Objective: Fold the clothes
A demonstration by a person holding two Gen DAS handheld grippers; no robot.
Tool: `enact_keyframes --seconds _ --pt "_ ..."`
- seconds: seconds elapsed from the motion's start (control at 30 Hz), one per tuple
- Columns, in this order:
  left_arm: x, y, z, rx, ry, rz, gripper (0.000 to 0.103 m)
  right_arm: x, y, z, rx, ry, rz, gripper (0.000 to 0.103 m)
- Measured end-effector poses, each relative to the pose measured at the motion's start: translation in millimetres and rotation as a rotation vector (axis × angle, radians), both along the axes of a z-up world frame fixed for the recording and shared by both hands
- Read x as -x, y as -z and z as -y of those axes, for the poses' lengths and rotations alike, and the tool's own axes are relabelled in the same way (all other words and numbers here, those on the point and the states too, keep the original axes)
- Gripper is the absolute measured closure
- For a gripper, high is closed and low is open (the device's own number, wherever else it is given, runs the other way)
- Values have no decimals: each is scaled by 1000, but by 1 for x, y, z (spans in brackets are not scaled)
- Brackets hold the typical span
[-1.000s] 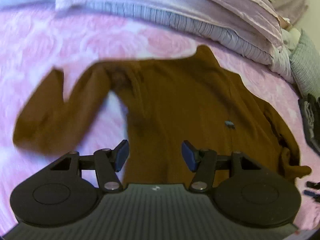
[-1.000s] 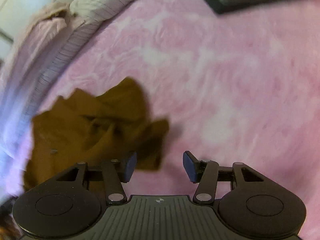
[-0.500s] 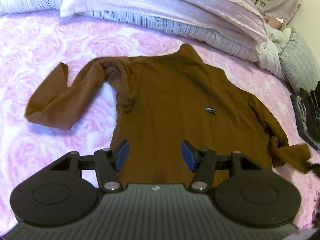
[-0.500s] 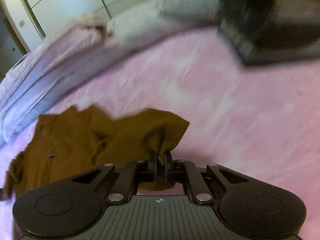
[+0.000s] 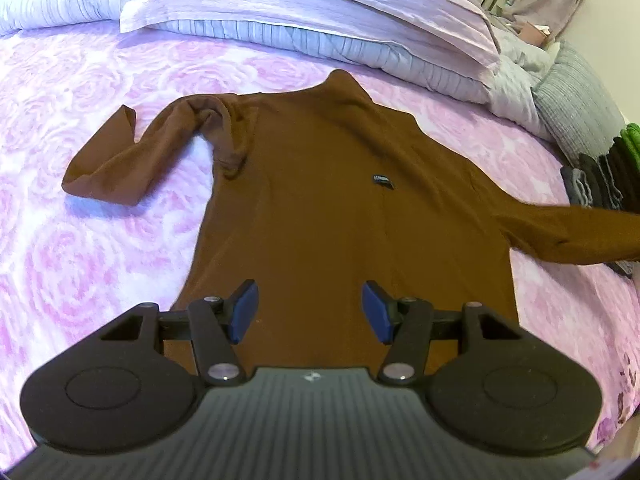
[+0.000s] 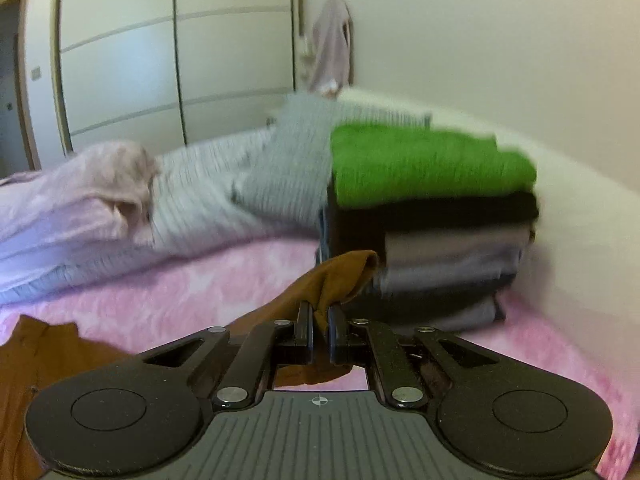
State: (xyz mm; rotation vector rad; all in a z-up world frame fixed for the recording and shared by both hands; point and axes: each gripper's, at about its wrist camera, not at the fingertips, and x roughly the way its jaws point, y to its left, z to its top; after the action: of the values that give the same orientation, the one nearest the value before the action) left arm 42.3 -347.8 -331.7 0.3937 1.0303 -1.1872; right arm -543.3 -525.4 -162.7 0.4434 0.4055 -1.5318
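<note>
The sweater (image 5: 332,208) loses its right sleeve (image 5: 580,236) at the picture's right edge, so the cuff is out of sight there. Its hem is hidden behind the left gripper (image 5: 310,308). The small label (image 5: 383,180) on its chest is too tiny to read. In the right wrist view the stack (image 6: 432,216) of folded clothes and the pillows (image 6: 280,160) are smeared by motion blur, and the sweater body is cut off at the lower left.

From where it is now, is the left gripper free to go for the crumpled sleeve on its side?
Probably yes. The left gripper is open and holds nothing, and the crumpled sleeve lies uncovered on the bedspread, with nothing between.
</note>
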Motion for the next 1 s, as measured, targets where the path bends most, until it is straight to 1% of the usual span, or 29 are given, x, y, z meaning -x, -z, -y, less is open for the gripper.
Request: enact_keyframes --seconds 0.03,0.1,0.17,0.2,0.23,0.27,0.3,0.37,0.43,0.47,0.5,0.53,0.57,0.63,0.7,0.77,0.83,0.87,0.93,1.0 --pt "2 0 -1 -2 0 0 50 1 -2 0 3 -10 -10 100" --pt "5 1 -3 -4 -2 -3 50 7 8 4 -46 11 -37 100" --pt "7 4 -4 -8 -3 -4 50 23 35 9 -140 67 -66 100" --pt "7 6 -5 -12 -2 -4 50 33 54 13 -193 112 -83 100" --pt "7 7 -6 -15 -2 0 50 46 77 19 -261 156 -81 100" --pt "6 8 -7 -18 -3 5 50 60 98 23 -316 203 -64 100" --pt "5 9 -9 -22 -2 10 50 73 118 26 -349 252 -32 99" --pt "0 12 -13 -39 -7 31 50 94 156 31 -434 315 51 99" --pt "-10 13 -19 -57 -21 49 50 98 178 34 -514 377 104 96" --pt "-16 12 -23 -60 -29 64 50 95 182 34 -532 394 115 89" --pt "-23 12 -27 -64 -39 85 50 87 181 34 -534 405 102 77" --pt "-31 11 -30 -69 -50 108 50 79 177 29 -523 412 81 68" --pt "-39 11 -34 -73 -62 134 50 73 171 24 -504 415 65 54" --pt "-57 12 -38 -77 -74 187 50 55 157 12 -429 424 30 48" --pt "-75 16 -38 -79 -63 247 49 40 145 -1 -396 421 49 44" --pt "-90 24 -32 -94 -29 326 49 24 141 -12 -408 411 105 43" --pt "-102 34 -24 -99 19 394 47 4 143 -23 -435 391 140 43" --pt "-110 40 -20 -104 23 406 46 -7 146 -28 -463 379 145 43" --pt "-138 48 -14 -99 -41 358 46 -30 154 -36 -512 363 130 43" --pt "-172 47 -14 -45 -153 283 47 -53 161 -41 -540 347 101 43"
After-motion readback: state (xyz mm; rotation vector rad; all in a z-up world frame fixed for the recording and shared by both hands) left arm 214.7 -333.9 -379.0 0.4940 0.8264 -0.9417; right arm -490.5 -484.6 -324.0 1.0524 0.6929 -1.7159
